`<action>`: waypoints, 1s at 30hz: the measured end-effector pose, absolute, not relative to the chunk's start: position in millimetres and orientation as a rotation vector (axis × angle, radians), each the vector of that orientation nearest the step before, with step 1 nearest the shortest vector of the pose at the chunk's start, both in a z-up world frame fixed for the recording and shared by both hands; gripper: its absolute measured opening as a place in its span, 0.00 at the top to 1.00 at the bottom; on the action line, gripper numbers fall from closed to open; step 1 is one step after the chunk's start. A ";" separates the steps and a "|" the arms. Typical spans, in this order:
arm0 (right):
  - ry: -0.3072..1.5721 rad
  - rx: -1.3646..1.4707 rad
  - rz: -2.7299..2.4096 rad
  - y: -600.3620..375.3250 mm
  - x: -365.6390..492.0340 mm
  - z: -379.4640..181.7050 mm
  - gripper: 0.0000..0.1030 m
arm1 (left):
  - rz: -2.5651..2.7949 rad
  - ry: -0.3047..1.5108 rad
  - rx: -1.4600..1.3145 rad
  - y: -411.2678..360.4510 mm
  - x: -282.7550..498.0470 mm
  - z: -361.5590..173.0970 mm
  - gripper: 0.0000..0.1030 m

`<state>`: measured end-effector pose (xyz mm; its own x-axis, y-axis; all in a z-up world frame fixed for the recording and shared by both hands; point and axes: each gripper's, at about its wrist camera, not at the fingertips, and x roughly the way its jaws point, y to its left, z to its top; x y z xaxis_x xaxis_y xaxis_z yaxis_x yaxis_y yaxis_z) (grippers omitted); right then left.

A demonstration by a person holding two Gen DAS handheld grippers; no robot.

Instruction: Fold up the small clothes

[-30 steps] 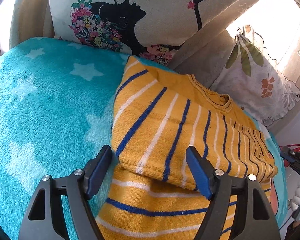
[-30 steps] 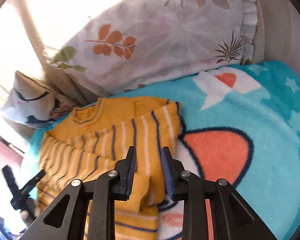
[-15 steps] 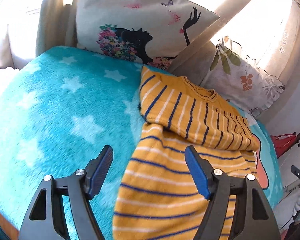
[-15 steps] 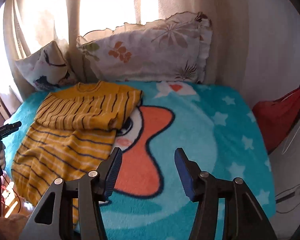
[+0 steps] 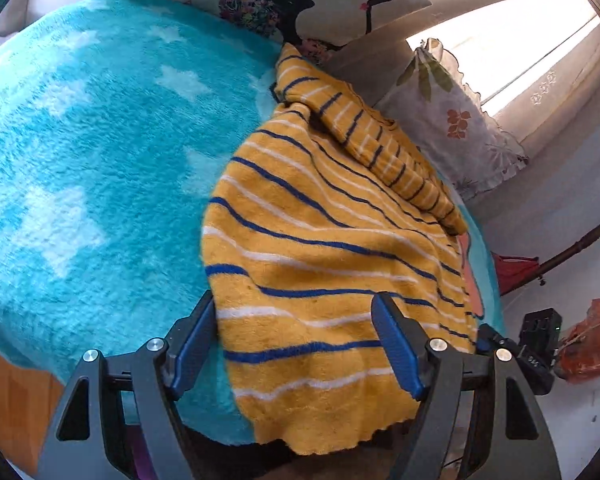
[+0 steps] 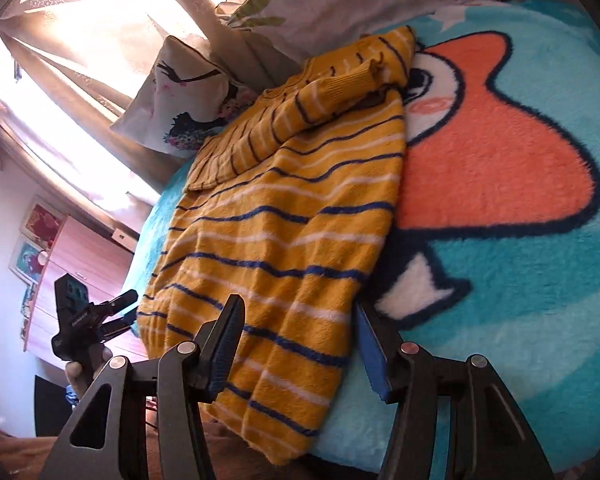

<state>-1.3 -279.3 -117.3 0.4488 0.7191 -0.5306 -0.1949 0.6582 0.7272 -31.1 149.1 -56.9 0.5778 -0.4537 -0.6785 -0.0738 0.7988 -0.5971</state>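
Sunlit bedroom, turquoise star blanket [image 5: 80, 152] over the bed, two printed pillows [image 6: 180, 100] against the curtain. On it lies the yellow striped sweater [image 5: 320, 248], sleeves folded across the chest, hem hanging over the bed's near edge. Left gripper [image 5: 296, 344] hovers at the hem, fingers spread wide, holding nothing; right gripper [image 6: 300, 344] likewise, fingers open astride the other hem corner. Risk now, I'd say: if only one side bites, or the fingers catch the fluffy blanket too, the fold goes crooked and the tucked sleeves slide loose. No baskets or boxes in sight to report on.
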 end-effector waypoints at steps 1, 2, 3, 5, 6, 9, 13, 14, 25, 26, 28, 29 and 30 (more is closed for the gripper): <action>0.934 0.655 0.636 -274.5 -2.8 -118.7 0.42 | -0.260 0.931 -0.650 145.8 -33.0 -57.9 0.19; 0.927 0.667 0.654 -270.1 -3.9 -119.4 0.42 | -0.277 0.923 -0.669 143.0 -35.4 -58.6 0.18; 0.919 0.673 0.665 -266.9 -5.7 -118.9 0.42 | -0.292 0.917 -0.683 140.0 -37.1 -58.4 0.17; 0.906 0.685 0.690 -261.5 -9.4 -118.4 0.42 | -0.345 0.919 -0.727 136.0 -43.4 -60.9 0.17; 0.899 0.692 0.704 -259.4 -11.7 -118.2 0.42 | -0.375 0.922 -0.752 134.6 -46.6 -62.3 0.17; 0.876 0.705 0.751 -255.4 -21.5 -118.3 0.42 | -0.414 0.925 -0.779 128.2 -54.9 -64.4 0.17; 0.863 0.719 0.832 -249.5 -36.4 -119.8 0.42 | -0.415 0.955 -0.756 121.9 -62.9 -66.1 0.58; 0.879 0.730 0.865 -245.6 -39.8 -122.3 0.42 | -0.424 0.967 -0.769 121.2 -63.4 -69.1 0.59; 0.928 0.745 0.908 -224.0 -54.7 -139.7 0.54 | -0.414 0.967 -0.745 113.6 -54.3 -69.4 0.53; 0.935 0.727 0.880 -222.9 -55.3 -139.2 0.69 | -0.368 0.978 -0.692 111.5 -53.4 -67.7 0.82; 0.960 0.701 0.814 -224.4 -57.0 -140.5 0.88 | -0.294 0.997 -0.605 109.2 -49.1 -66.5 0.92; 0.964 0.706 0.805 -224.9 -56.7 -140.8 0.89 | -0.294 0.990 -0.621 112.1 -49.7 -66.0 0.92; 0.959 0.712 0.801 -226.0 -56.9 -140.1 0.90 | -0.288 0.983 -0.618 114.8 -52.5 -64.2 0.92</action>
<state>-56.9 -226.0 -140.1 0.3449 0.8383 -0.4221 -0.2654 0.5185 0.8129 -52.5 114.8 -64.2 0.5349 -0.4936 -0.6858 -0.0453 0.7937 -0.6066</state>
